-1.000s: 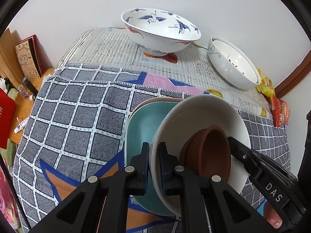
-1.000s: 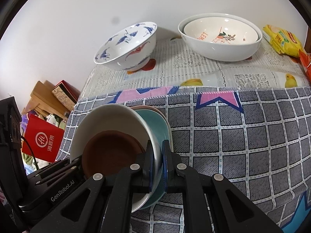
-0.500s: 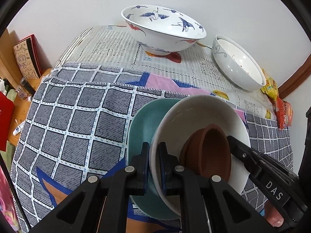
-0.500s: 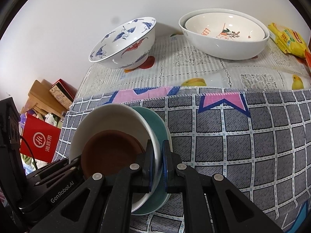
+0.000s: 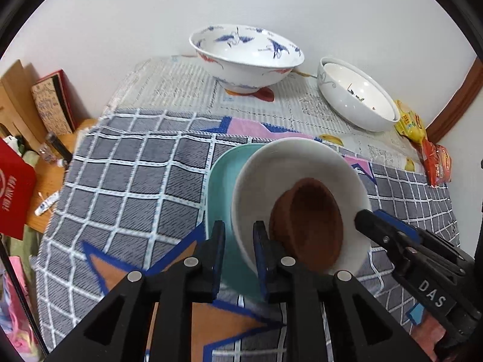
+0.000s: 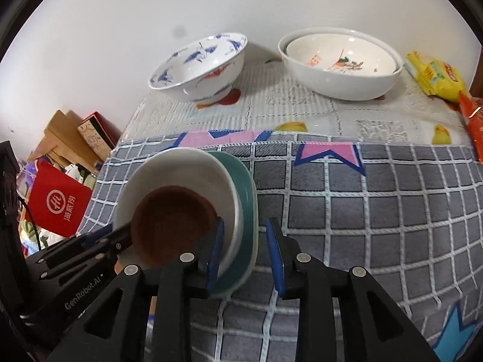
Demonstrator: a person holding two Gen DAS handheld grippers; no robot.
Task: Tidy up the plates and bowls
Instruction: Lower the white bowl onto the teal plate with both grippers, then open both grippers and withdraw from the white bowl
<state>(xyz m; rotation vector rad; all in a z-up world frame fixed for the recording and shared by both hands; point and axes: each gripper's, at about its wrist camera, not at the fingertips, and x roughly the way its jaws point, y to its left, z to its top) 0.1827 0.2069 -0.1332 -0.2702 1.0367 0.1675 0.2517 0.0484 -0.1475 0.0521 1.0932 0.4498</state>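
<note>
A stack lies on the grey checked cloth (image 5: 135, 181): a teal plate (image 5: 220, 187) at the bottom, a white bowl (image 5: 271, 175) on it, and a small brown bowl (image 5: 308, 217) inside. My left gripper (image 5: 238, 253) straddles the stack's near rim. Its jaws are opening and the pads stand off the rim. From the opposite side my right gripper (image 6: 246, 250) straddles the white bowl (image 6: 187, 169) and teal plate (image 6: 247, 199) rims, with the brown bowl (image 6: 172, 220) just beyond. Its jaws are also opening, leaving a gap beside the plate.
A blue-crane bowl (image 5: 246, 54) and two nested white bowls (image 5: 356, 96) stand at the back by the wall. Snack packets (image 5: 434, 163) lie at the back right. Off the table's left edge are boxes and a red bag (image 6: 57, 202).
Both grippers were shut on the stack's rim; now their jaws have parted on each side. The cameras have drawn back slightly.
</note>
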